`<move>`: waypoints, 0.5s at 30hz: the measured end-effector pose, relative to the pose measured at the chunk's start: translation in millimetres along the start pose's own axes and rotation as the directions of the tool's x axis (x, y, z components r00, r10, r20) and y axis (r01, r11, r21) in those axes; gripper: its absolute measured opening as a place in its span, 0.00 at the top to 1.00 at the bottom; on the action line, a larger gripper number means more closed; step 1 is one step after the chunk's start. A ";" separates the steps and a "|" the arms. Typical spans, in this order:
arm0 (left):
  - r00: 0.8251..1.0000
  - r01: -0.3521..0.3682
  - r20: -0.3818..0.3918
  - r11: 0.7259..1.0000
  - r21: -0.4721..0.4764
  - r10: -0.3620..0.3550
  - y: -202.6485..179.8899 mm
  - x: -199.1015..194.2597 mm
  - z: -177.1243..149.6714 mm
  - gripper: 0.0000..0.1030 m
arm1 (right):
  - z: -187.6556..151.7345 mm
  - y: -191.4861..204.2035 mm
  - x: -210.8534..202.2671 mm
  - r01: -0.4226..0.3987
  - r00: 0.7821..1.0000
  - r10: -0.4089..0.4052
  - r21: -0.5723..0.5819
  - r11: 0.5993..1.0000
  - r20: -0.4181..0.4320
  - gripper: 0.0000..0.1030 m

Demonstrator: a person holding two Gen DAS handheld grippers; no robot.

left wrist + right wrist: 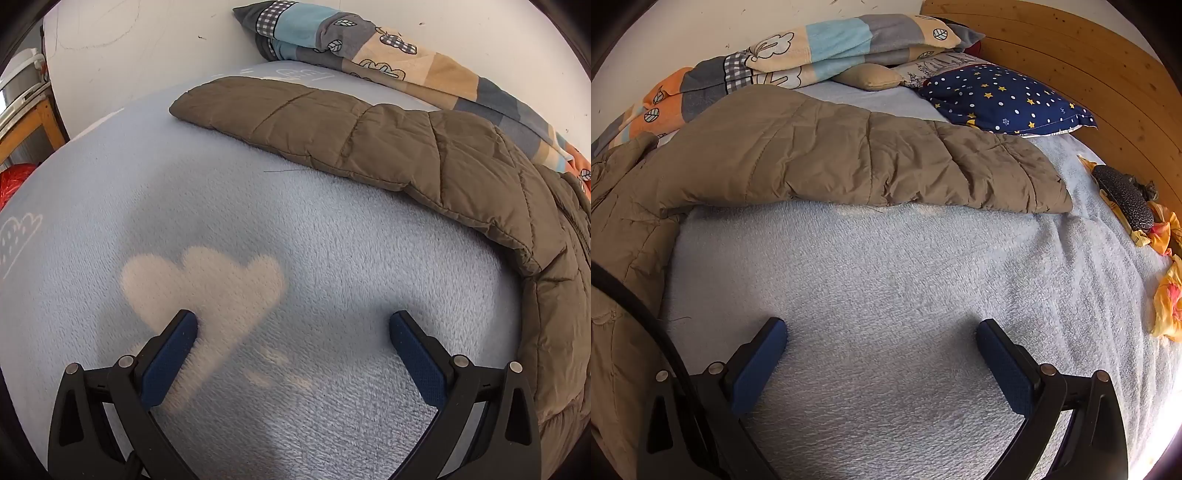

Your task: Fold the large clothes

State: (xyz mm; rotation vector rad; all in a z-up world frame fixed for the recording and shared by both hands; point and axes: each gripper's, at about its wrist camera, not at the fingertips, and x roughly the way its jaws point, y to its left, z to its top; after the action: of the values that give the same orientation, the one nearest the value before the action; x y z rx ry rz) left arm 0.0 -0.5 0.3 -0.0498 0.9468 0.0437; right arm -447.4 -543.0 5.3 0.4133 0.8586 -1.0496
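A brown quilted puffer jacket lies spread on a light blue fleece blanket. In the left wrist view one sleeve stretches toward the far left and the body runs down the right edge. My left gripper hovers open over bare blanket near a white cloud print, short of the jacket. In the right wrist view the other sleeve of the jacket lies across the middle, its cuff at the right, with the body at the left edge. Over bare blanket below that sleeve my right gripper stands open, nothing between its fingers.
A folded patchwork quilt lies along the white wall behind the jacket. A navy star-print pillow and a small tan cushion sit by the wooden headboard. Orange-yellow cloth and a dark patterned item lie at the right. A wooden stand is at far left.
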 end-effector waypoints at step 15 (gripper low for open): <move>0.967 0.208 -0.202 0.937 0.281 -0.154 12.4 -26.5 -13.4 0.00 | 0.3 -15.0 -12.2 -0.166 0.975 0.145 -0.120 0.979 -0.170 0.00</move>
State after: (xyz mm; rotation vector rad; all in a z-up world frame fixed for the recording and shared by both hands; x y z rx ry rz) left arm -27.0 10.6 13.7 0.1432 1.1142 -0.2811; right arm -463.3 -543.1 16.4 0.4490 1.0176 -0.8165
